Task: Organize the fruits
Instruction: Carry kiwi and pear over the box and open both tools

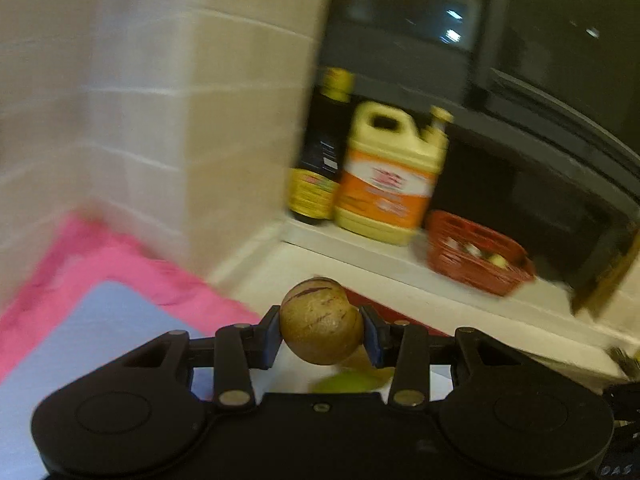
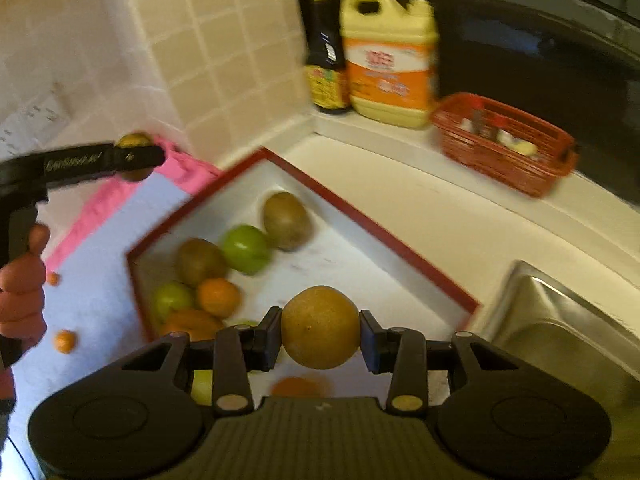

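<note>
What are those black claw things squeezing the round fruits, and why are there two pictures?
They are two hand tools a person holds, one in each hand. Each has jaws that pinch things and a small camera looking along them, so you get one picture per tool.

The left gripper is squeezing a tan fruit with purple streaks. The right gripper is squeezing a round brown fruit, and its picture also shows the person's hand holding the other tool.

Below is a red-rimmed tray with kiwis, green apples and oranges. Behind stand a yellow jug, a dark bottle and a red basket.
</note>
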A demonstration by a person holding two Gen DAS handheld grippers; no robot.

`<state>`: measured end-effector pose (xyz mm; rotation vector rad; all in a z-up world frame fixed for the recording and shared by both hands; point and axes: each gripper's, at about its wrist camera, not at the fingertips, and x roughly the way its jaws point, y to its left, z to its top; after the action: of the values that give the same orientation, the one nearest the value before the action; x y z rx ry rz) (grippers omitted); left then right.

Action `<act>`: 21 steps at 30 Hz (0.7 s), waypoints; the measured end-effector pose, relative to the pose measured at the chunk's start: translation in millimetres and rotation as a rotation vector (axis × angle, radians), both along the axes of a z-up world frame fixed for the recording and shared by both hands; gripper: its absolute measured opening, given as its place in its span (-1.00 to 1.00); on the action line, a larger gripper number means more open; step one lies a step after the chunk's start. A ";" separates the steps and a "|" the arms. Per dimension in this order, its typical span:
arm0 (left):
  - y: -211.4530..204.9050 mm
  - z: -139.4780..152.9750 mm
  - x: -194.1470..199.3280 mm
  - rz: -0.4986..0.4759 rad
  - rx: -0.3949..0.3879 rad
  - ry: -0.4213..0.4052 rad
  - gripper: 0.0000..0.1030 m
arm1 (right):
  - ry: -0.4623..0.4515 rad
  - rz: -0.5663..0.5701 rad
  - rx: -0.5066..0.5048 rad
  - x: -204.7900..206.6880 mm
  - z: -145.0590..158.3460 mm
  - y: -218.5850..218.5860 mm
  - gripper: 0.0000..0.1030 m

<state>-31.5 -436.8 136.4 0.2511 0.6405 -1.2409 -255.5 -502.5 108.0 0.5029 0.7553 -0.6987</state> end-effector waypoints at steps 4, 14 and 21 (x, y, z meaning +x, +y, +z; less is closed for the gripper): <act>-38.0 -21.0 -19.7 -0.049 0.052 -0.009 -0.05 | 0.055 0.020 -0.015 -2.3 -10.1 -6.6 -0.18; -66.1 -61.3 -1.0 0.104 0.170 -0.024 -0.04 | 0.207 0.128 -0.010 33.1 -25.6 -15.5 -0.18; -80.8 -93.1 0.7 0.047 0.294 -0.072 0.00 | 0.337 0.209 0.017 57.3 -48.2 -15.8 -0.18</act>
<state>-30.8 -517.6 43.2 0.5197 0.7619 -1.0854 -198.2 -518.2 59.8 0.3176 1.1137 -0.5877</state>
